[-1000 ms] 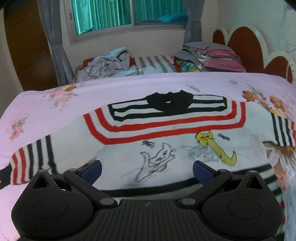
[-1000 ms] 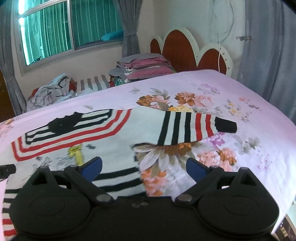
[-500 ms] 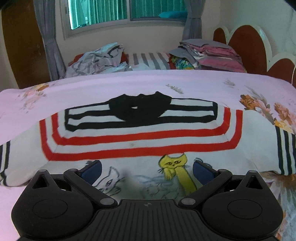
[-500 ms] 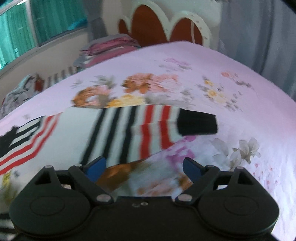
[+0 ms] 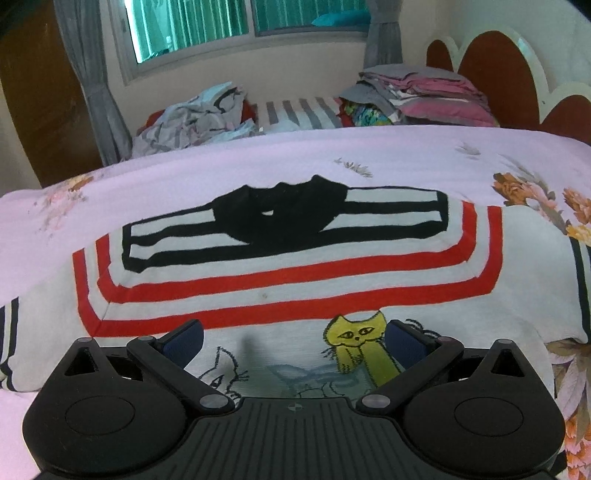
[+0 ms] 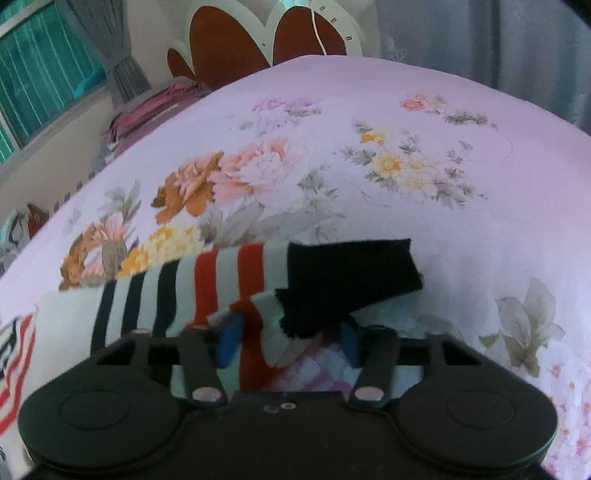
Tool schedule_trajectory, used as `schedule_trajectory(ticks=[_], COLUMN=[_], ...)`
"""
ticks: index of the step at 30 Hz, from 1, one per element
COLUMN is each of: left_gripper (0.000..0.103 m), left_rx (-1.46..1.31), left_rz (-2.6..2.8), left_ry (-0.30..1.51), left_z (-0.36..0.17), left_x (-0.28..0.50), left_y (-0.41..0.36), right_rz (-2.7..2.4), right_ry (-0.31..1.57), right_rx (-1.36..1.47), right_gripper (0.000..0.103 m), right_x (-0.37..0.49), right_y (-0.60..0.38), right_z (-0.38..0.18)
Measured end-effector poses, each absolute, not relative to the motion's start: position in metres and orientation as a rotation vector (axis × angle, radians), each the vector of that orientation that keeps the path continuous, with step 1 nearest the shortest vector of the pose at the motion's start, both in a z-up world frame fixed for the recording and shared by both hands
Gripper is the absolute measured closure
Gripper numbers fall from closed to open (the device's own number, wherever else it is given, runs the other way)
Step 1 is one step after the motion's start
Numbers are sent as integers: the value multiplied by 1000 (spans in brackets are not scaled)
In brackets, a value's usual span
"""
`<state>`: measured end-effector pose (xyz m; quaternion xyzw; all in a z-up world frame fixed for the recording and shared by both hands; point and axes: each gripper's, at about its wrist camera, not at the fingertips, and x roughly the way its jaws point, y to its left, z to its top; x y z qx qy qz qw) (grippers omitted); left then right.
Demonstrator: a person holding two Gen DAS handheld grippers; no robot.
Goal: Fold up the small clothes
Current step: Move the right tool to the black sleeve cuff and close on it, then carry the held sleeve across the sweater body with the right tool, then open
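My right gripper [image 6: 291,341] has just been closing its jaws, now pinching the sweater's [image 5: 288,295] striped sleeve [image 6: 229,284] near the black cuff. My left gripper's [image 5: 293,341] jaws are spread above the sweater, spread flat on the bed [image 5: 221,173].

Floral pink bed [image 5: 258,158], scalloped headboard [image 5: 498,74], teal-blinded window [image 5: 192,26], grey curtains [image 5: 92,74].

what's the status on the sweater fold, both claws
Right claw just closed on sleeve cuff. Left claw open over sweater chest. Nothing in the way.
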<state>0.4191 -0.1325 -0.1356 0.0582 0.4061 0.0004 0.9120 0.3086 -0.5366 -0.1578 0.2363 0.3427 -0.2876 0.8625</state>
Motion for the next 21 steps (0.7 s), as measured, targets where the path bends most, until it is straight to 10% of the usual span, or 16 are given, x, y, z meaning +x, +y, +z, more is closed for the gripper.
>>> schedule_trajectory(ticks=[6,21], left_gripper=[0,0], left_rx=[89,-48], left_rz=[1,47], left_ry=[837,809], left_z=[-131,-108], left_x=[423,421], left_y=[-124,-30], right_rz=[-570,-24], right_ry=[667,603], right_rx=[416,224], right_gripper=[93,94], right_x=[313,385], right_y=[-525,-308], right_z=[-140,-85])
